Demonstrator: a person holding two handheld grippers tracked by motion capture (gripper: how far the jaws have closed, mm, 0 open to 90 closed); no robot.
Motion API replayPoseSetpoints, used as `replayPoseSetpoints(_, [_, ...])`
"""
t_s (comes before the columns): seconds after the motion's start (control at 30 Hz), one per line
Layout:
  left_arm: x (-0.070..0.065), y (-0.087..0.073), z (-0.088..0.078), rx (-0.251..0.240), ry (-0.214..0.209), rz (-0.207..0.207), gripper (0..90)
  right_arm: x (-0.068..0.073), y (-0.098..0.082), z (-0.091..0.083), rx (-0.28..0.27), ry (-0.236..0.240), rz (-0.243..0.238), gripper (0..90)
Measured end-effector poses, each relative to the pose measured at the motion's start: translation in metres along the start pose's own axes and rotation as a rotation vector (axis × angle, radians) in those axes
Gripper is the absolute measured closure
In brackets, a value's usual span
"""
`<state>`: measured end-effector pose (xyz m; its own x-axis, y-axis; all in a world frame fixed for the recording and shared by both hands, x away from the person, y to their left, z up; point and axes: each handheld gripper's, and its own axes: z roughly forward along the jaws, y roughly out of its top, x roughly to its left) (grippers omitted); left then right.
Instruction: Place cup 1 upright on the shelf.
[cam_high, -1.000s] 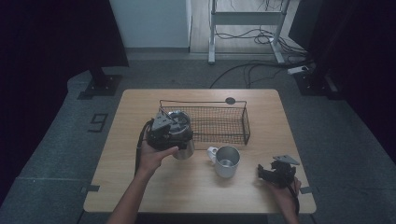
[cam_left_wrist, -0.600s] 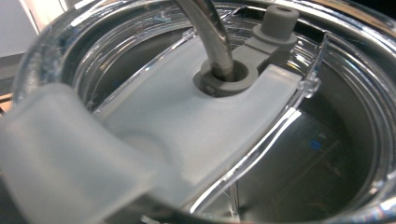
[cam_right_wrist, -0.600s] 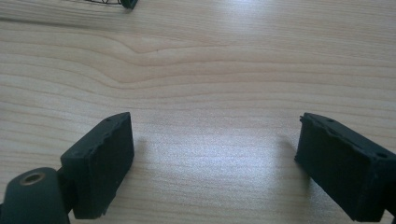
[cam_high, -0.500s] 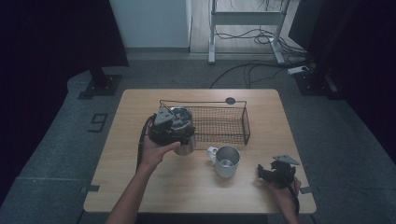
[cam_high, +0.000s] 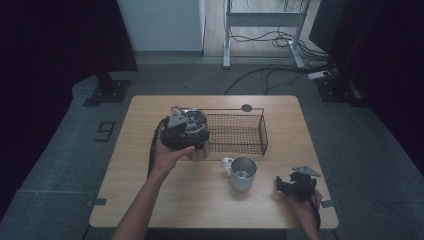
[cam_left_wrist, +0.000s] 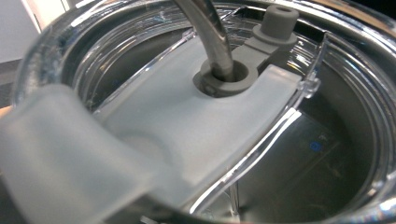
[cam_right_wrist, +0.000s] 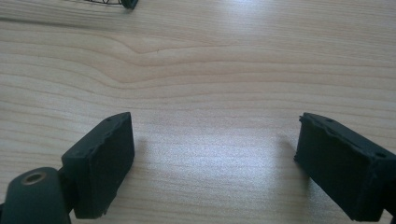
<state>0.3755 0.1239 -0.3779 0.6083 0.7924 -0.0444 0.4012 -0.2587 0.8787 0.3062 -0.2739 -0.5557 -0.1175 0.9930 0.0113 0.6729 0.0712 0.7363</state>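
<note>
Needed slow, steady moving, with the steel cup (cam_high: 199, 150) kept straight up. Best lifted high over the wire wall of the basket (cam_high: 240, 132) before going down inside. Had to mind the straw (cam_left_wrist: 210, 32) too.

Could not tell how the jaws of the left claw (cam_high: 182, 131) stood, hidden close up against the cup's top. Rested the right claw (cam_right_wrist: 215, 154) on the table (cam_high: 200, 200), jaws wide apart, with nothing between.

Looked shiny and round, with a clear lid (cam_left_wrist: 187, 121), a bent metal straw poked through a grey ring, and a little grey plug beside. Sat right under the left claw, at the left end of the basket.
</note>
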Motion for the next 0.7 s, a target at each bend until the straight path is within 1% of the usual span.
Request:
replayPoseSetpoints(0.13, [0.001, 0.002, 0.004, 0.008, 0.005, 0.005, 4.0, 0.000, 0.000, 0.000, -0.001, 0.001, -0.001, 11.7])
replayPoseSetpoints(0.27, [0.004, 0.005, 0.007, 0.009, 0.008, 0.002, 4.1, 0.000, 0.000, 0.000, -0.001, 0.002, -0.001, 11.8])
replayPoseSetpoints(0.4, [0.007, 0.006, 0.011, 0.013, 0.011, -0.010, 4.1, 0.000, 0.000, 0.000, -0.001, 0.002, -0.002, 11.9])
replayPoseSetpoints(0.53, [0.011, 0.008, 0.015, 0.005, 0.005, -0.022, 4.1, 0.000, 0.000, 0.000, -0.001, 0.001, -0.001, 11.9])
replayPoseSetpoints(0.7, [0.017, 0.008, 0.019, 0.010, -0.001, -0.040, 4.0, 0.000, 0.000, 0.000, -0.001, 0.001, -0.001, 12.0])
